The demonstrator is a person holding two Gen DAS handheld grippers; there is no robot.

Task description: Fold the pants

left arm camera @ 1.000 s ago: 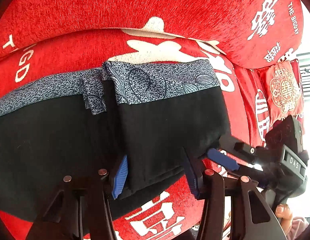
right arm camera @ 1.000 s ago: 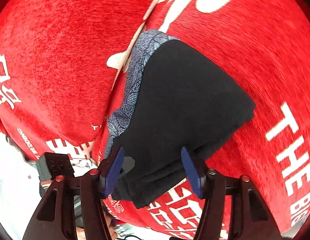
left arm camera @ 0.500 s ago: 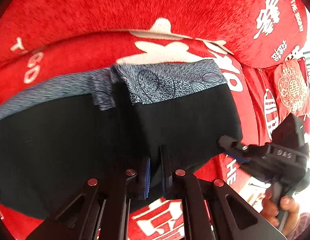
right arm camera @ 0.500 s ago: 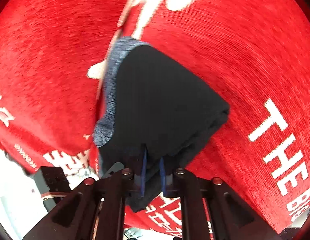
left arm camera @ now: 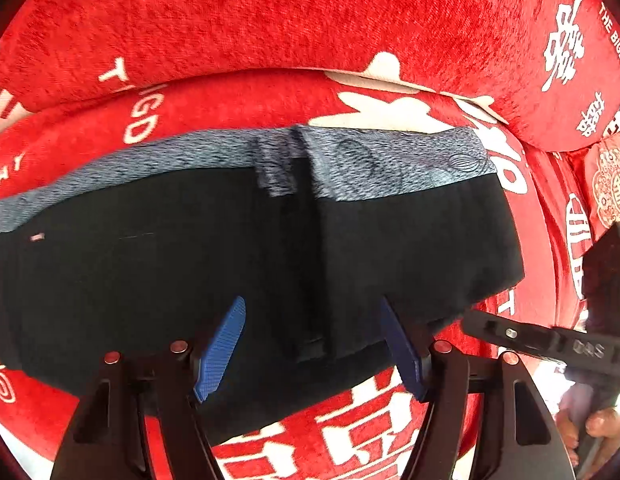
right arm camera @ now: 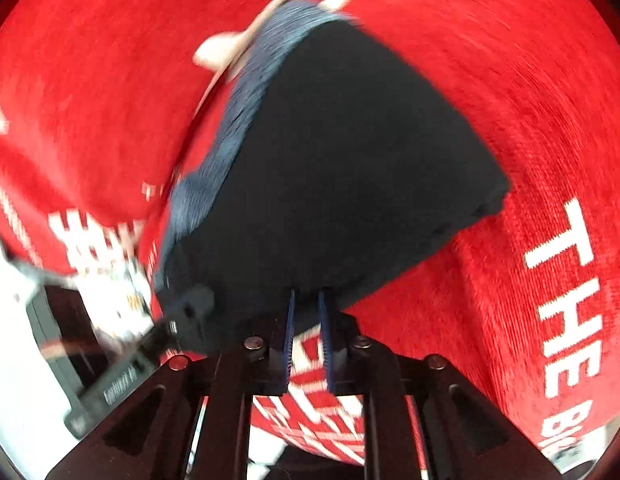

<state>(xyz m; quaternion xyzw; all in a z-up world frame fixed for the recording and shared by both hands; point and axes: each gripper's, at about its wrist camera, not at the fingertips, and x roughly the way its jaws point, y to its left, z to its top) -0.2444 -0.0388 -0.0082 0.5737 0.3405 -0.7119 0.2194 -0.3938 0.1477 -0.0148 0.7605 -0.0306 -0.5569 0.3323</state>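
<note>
Black pants [left arm camera: 158,264] with a blue-grey patterned waistband [left arm camera: 386,168] lie on a red sofa seat, their right part folded over. My left gripper [left arm camera: 312,346] is open, its blue pads on either side of the near edge of the fold, not gripping. My right gripper [right arm camera: 308,308] has its jaws nearly together just at the near edge of the pants [right arm camera: 342,168]; the blurred view leaves unclear whether cloth is pinched. The right gripper also shows at the right edge of the left wrist view [left arm camera: 550,340].
The red sofa seat [left arm camera: 382,436] carries white lettering, and its red backrest cushion [left arm camera: 270,12] rises behind. A small red embroidered pillow [left arm camera: 610,184] lies at the far right. The sofa's front edge [right arm camera: 310,420] is just below the right gripper.
My left gripper was shut on the pants' near edge half a second ago and has opened. My right gripper stays closed near the edge while its view swings and blurs.
</note>
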